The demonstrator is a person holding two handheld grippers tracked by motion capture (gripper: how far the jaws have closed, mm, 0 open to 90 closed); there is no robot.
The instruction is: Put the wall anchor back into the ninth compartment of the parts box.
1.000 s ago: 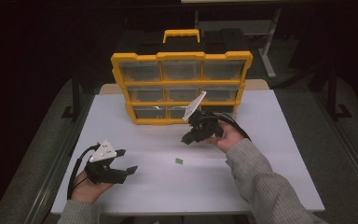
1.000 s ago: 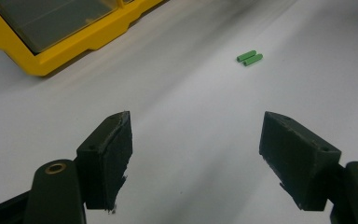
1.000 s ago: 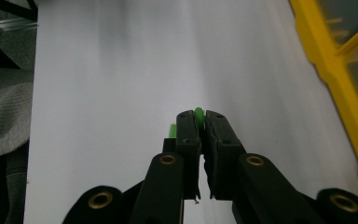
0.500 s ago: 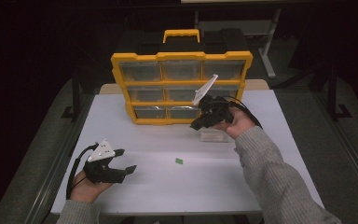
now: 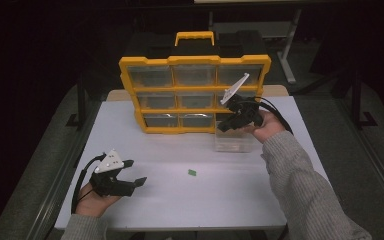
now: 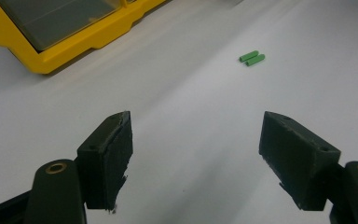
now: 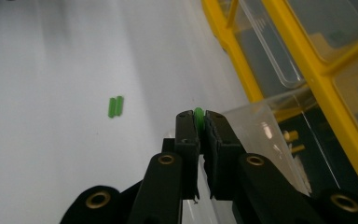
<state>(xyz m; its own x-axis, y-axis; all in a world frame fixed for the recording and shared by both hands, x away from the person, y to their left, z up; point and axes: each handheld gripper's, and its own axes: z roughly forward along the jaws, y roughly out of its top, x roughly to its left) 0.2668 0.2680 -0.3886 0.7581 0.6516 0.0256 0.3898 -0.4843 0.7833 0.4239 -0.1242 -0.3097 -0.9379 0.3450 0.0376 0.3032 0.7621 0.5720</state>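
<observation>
The left gripper point(image 5: 130, 174) sits low in the left hand point(image 5: 92, 200) with its jaws wide apart, while the right gripper point(image 5: 225, 125) is held up higher in the right hand point(image 5: 266, 125) with its jaws squeezed nearly together.

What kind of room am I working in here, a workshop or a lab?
Probably a lab or test bench rather than a workshop: a plain white table in a dark room, a yellow parts organizer with clear drawers, and more table frames behind it.
</observation>
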